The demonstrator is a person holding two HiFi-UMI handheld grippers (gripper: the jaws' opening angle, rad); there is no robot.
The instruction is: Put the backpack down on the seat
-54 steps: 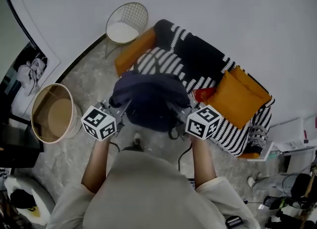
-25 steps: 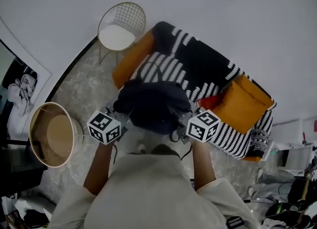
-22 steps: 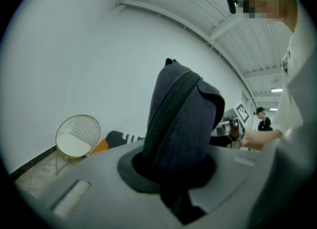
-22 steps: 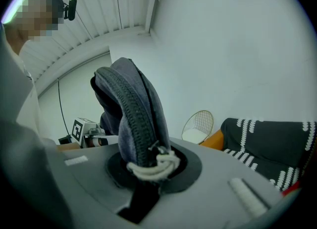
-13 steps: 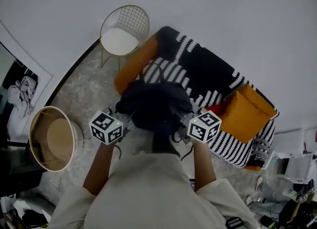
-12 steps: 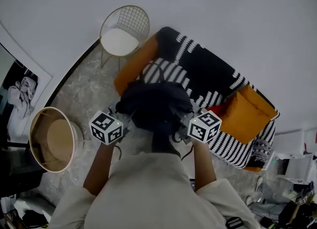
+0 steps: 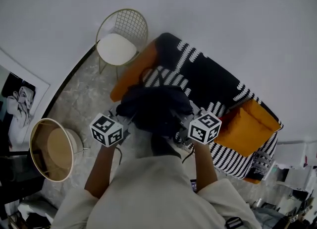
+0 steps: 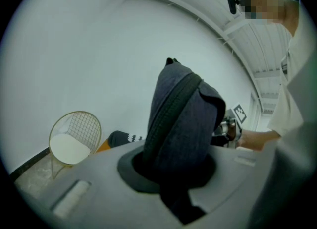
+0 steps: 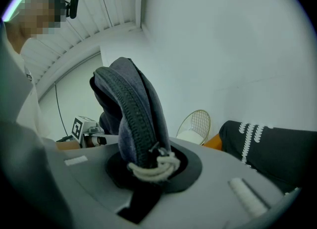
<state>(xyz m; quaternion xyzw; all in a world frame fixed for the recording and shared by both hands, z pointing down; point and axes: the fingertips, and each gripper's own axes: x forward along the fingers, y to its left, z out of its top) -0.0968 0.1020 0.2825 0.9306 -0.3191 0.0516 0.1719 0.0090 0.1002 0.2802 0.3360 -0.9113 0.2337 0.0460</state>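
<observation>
Backpack over sofa, cushion rt, chair nr

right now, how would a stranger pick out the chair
Find the black-and-white sofa along the wall. Just off its left end in the head view stands the chair. It alone has a gold wire back and a round white seat.

Left gripper: jaws clamped on dark blue fabric backpack, which stands upright, black zipper band running up its side. Lower left: gold wire chair with white seat pad against plain white wall. Just beside chair: black sofa edge with white pattern. Right: person's arm.
</observation>
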